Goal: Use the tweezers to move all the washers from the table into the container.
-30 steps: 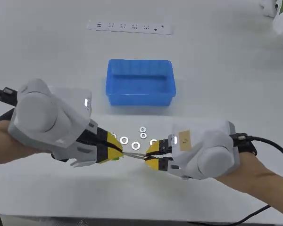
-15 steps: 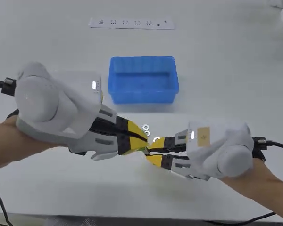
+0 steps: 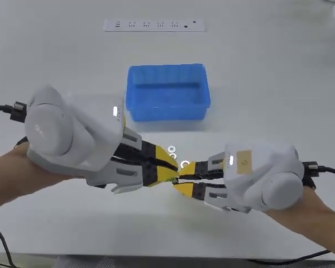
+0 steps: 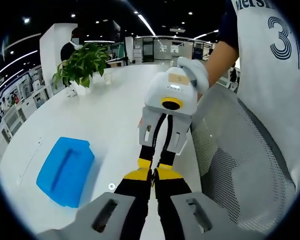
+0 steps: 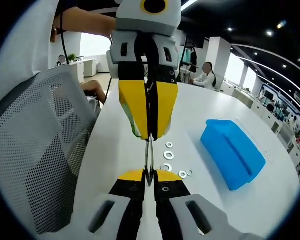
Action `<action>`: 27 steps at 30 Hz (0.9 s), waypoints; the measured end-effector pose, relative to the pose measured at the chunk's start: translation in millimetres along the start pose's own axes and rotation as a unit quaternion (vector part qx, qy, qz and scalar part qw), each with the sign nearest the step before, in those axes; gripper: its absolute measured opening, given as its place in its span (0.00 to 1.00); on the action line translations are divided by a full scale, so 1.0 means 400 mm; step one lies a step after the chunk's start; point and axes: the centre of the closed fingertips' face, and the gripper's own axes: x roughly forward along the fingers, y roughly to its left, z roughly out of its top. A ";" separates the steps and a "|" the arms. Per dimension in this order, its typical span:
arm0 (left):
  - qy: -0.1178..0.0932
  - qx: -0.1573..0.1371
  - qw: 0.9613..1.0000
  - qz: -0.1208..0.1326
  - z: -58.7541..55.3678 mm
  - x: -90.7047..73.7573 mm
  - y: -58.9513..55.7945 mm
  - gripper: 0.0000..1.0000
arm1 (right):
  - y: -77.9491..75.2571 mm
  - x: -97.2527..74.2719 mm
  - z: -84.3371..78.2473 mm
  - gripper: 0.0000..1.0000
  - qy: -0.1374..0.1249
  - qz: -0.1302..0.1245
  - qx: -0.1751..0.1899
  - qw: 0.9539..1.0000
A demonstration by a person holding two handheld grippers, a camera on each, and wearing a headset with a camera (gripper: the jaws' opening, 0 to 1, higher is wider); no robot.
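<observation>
The thin metal tweezers (image 5: 148, 154) run between the two grippers' yellow jaw tips. My left gripper (image 3: 172, 173) is shut on one end and my right gripper (image 3: 183, 178) is shut on the other, tip to tip above the white table. Small steel washers (image 3: 171, 149) lie on the table just behind the jaws, and several washers (image 5: 168, 156) show beside the tweezers in the right gripper view. One washer (image 4: 111, 186) lies near the blue container (image 4: 65, 170). The blue container (image 3: 167, 92) stands open beyond the washers; the blue container (image 5: 232, 152) is to the right there.
A white power strip (image 3: 154, 24) lies at the table's far edge. A mesh chair back (image 4: 240, 165) stands close behind the grippers, by the person's torso. A potted plant (image 4: 82, 62) stands far down the table.
The two grippers have closed the gap between them and risen off the table, so less of the tweezers shows. The left gripper has come right and now covers some washers.
</observation>
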 end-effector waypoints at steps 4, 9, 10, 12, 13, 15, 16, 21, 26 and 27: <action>-0.005 -0.001 1.000 0.006 0.000 -0.002 0.008 0.08 | -0.007 -0.009 -0.005 0.07 -0.007 -0.001 0.010 1.000; -0.012 -0.004 1.000 0.005 0.009 0.000 0.016 0.07 | -0.008 -0.008 -0.004 0.07 -0.008 -0.001 0.016 1.000; -0.012 -0.005 1.000 0.004 0.010 0.000 0.015 0.07 | -0.008 -0.009 -0.004 0.07 -0.009 0.000 0.016 1.000; -0.019 -0.002 1.000 0.002 0.018 0.000 0.014 0.07 | -0.009 -0.009 -0.005 0.08 -0.009 0.000 0.017 1.000; -0.025 -0.001 1.000 0.002 0.025 0.000 0.013 0.07 | -0.008 -0.010 -0.005 0.08 -0.009 0.000 0.017 1.000; -0.026 0.003 1.000 0.002 0.028 0.001 0.013 0.07 | -0.009 -0.010 -0.005 0.08 -0.009 0.000 0.019 1.000; -0.026 0.002 1.000 0.000 0.028 0.001 0.012 0.07 | -0.008 -0.010 -0.005 0.08 -0.009 0.000 0.019 1.000; -0.019 0.008 1.000 0.002 0.030 0.002 0.011 0.06 | -0.008 -0.010 -0.005 0.08 -0.005 0.001 0.017 1.000; -0.013 0.015 1.000 0.003 0.031 0.003 0.008 0.06 | -0.012 -0.009 -0.002 0.10 0.001 -0.007 0.004 1.000; -0.013 0.015 1.000 0.003 0.032 0.002 0.008 0.06 | -0.012 -0.008 0.000 0.11 0.001 -0.006 0.008 1.000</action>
